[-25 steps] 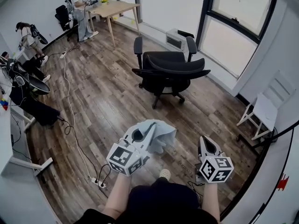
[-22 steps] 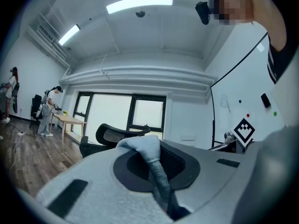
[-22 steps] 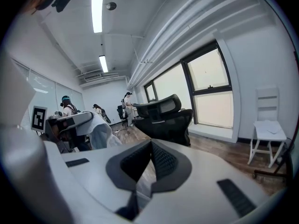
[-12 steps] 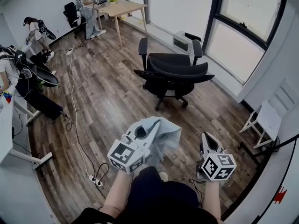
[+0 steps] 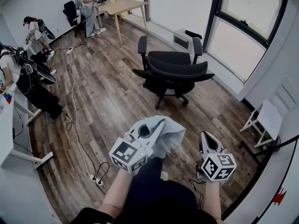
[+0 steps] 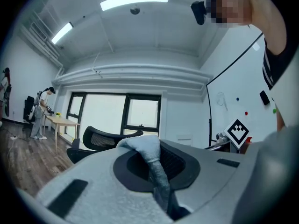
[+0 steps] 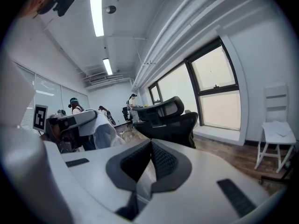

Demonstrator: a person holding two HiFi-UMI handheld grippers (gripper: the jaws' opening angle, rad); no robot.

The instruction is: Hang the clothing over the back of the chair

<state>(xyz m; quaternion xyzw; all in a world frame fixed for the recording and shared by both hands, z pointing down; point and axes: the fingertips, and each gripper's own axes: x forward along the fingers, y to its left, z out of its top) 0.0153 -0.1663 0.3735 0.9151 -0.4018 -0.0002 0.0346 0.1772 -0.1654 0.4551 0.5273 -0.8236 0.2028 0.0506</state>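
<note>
A light blue piece of clothing (image 5: 169, 133) hangs bunched from my left gripper (image 5: 161, 122), which is shut on it. In the left gripper view a fold of the clothing (image 6: 145, 148) is pinched between the closed jaws of that gripper (image 6: 152, 158). A black mesh office chair (image 5: 174, 72) stands on the wood floor ahead, its backrest nearest me, apart from both grippers. My right gripper (image 5: 204, 136) is held to the right of the clothing, shut with nothing in it. In the right gripper view the chair (image 7: 169, 117) lies beyond the closed jaws of that gripper (image 7: 150, 147), with the clothing (image 7: 105, 132) at left.
A white folding chair (image 5: 267, 115) stands at the right wall. Cables (image 5: 71, 101) and a power strip (image 5: 95, 181) lie on the floor at left. A wooden table (image 5: 119, 6) and several people are at the far left. A white heater (image 5: 180, 39) sits under the window.
The chair has come slightly nearer in the head view. Both grippers have shifted a little forward, and the clothing stays held in the left one.
</note>
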